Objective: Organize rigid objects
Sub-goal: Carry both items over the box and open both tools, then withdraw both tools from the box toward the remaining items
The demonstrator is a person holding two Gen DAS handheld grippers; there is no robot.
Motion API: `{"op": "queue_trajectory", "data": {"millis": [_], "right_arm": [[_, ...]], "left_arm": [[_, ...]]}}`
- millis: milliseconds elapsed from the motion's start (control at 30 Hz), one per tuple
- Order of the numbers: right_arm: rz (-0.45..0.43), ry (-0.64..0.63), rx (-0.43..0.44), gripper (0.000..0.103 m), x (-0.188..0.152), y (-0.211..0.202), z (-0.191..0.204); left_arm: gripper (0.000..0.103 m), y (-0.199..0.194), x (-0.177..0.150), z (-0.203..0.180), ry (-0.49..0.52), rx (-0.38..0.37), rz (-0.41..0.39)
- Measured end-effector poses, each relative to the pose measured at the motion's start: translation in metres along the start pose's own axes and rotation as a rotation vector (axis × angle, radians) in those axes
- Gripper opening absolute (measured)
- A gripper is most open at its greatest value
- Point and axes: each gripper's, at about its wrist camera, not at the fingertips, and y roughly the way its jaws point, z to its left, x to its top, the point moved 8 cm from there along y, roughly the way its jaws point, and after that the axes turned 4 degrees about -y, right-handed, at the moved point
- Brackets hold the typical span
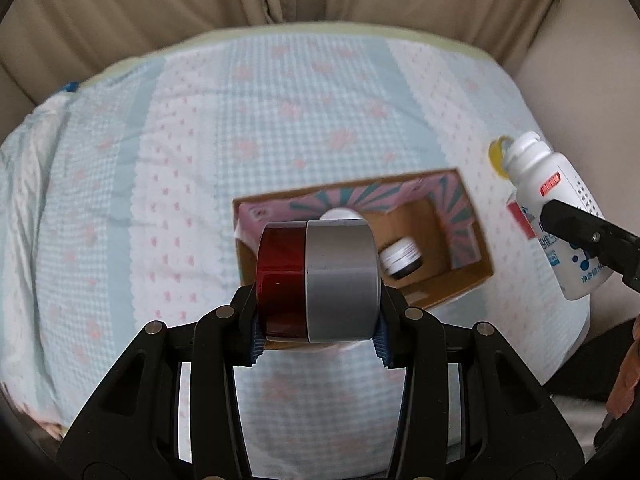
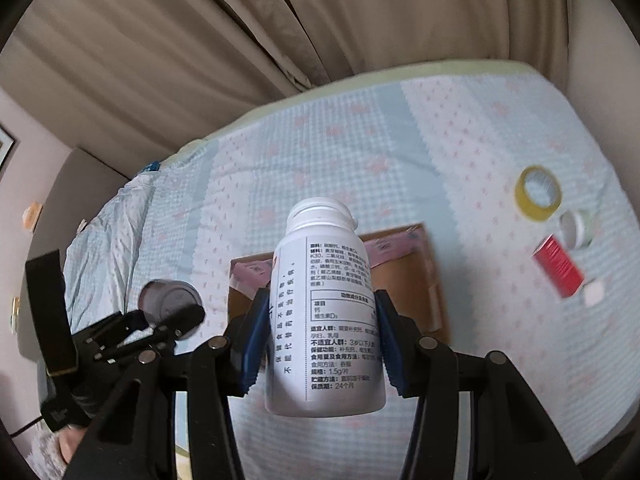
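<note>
While both grippers hang above the bed, each carries a load. Left gripper: jaws clamped on a jar, red body, grey lid, held sideways over the near edge of the open cardboard box. A small dark jar lies inside the box. Right gripper: jaws closed on a white bottle, cap pointing away, over the box. Far right on the bedspread: yellow tape roll, white tape roll, red box.

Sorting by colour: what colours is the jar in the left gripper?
Dark red jar, grey lid; left wrist view.
</note>
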Motion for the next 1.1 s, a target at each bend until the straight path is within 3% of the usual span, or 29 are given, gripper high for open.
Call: {"op": "queue_trajectory", "data": {"millis": [200, 533, 900, 933, 967, 1000, 1033, 1067, 1100], "right_arm": [[0.09, 0.05, -0.03, 0.046, -0.015, 0.053, 0.012], [0.204, 0.114, -0.072, 0.046, -0.031, 0.15, -0.007], [0.288, 0.188, -0.064, 0.047, -0.029, 0.204, -0.036], [0.284, 0.196, -0.045, 0.048, -0.028, 0.207, -0.035], [0.272, 0.207, -0.026, 0.051, -0.026, 0.207, -0.035], [0.265, 0.221, -0.018, 0.068, -0.025, 0.206, -0.036], [0.26, 0.232, -0.015, 0.094, -0.024, 0.206, -0.038], [0.25, 0.236, -0.007, 0.103, -0.023, 0.204, -0.04], [0.236, 0.232, -0.004, 0.103, -0.022, 0.203, -0.041]], "left_arm": [[0.038, 0.053, -0.011, 0.021, 0.013, -0.017, 0.078], [0.038, 0.138, -0.024, 0.027, 0.025, -0.01, 0.188], [0.04, 0.171, -0.023, 0.014, 0.096, -0.031, 0.237], [0.056, 0.17, -0.022, 0.012, 0.104, -0.046, 0.242], [0.1, 0.169, -0.022, 0.009, 0.112, -0.061, 0.245], [0.099, 0.168, -0.022, 0.007, 0.122, -0.068, 0.243], [0.103, 0.166, -0.022, 0.005, 0.131, -0.076, 0.23], [0.103, 0.165, -0.023, 0.004, 0.139, -0.076, 0.231], [0.103, 0.165, -0.024, 0.004, 0.145, -0.071, 0.232]]}}
